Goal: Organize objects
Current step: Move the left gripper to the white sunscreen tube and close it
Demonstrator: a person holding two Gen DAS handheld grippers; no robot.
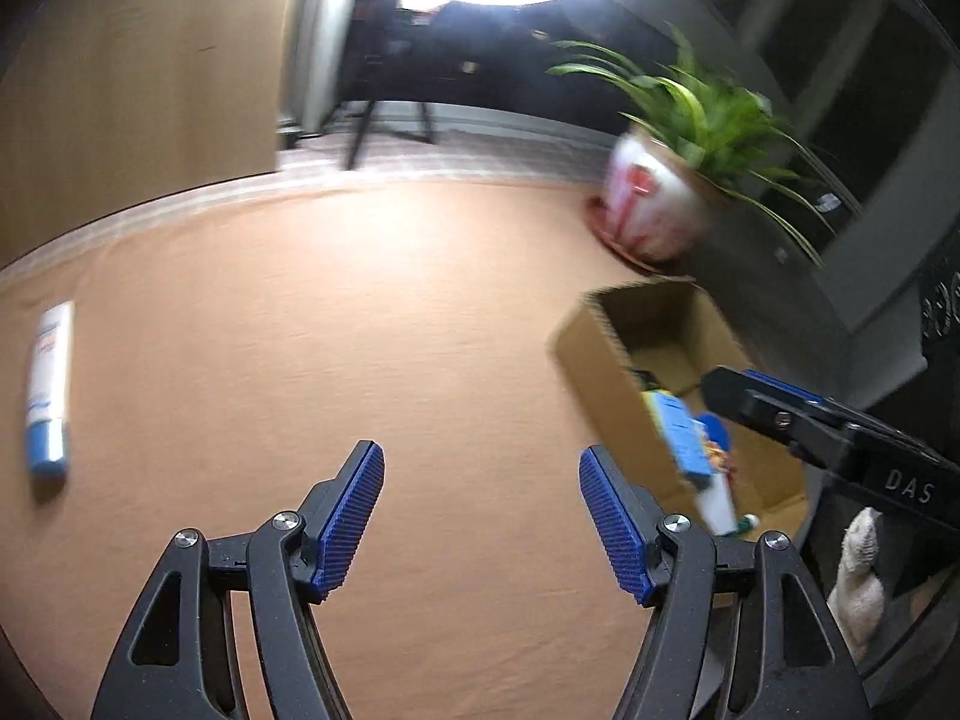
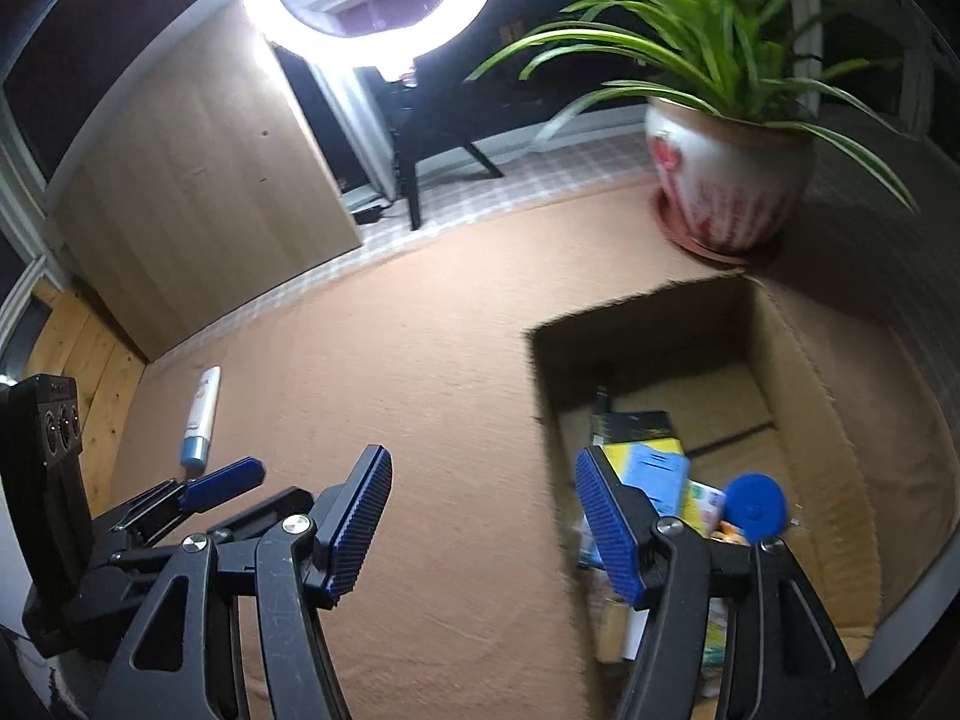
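Note:
My left gripper (image 1: 482, 459) is open over the orange-brown cloth, with nothing between its blue pads. A white tube with a blue cap (image 1: 48, 387) lies on the cloth far to its left. At the right stands an open cardboard box (image 1: 606, 384) with several items in it: a yellow and blue package (image 2: 651, 471) and a blue round lid (image 2: 755, 506). My right gripper (image 2: 483, 461) is open and empty above the box's left wall. The same tube (image 2: 201, 417) lies left of it. The right gripper (image 1: 729, 381) also shows in the left wrist view, over the box.
A potted green plant (image 2: 729, 180) in a white and red pot stands on a saucer behind the box. A bright ring light (image 2: 366, 0) on a stand shines beyond the table. A wooden panel (image 2: 198, 180) stands at the back left. A white figurine (image 1: 858, 582) sits at the lower right.

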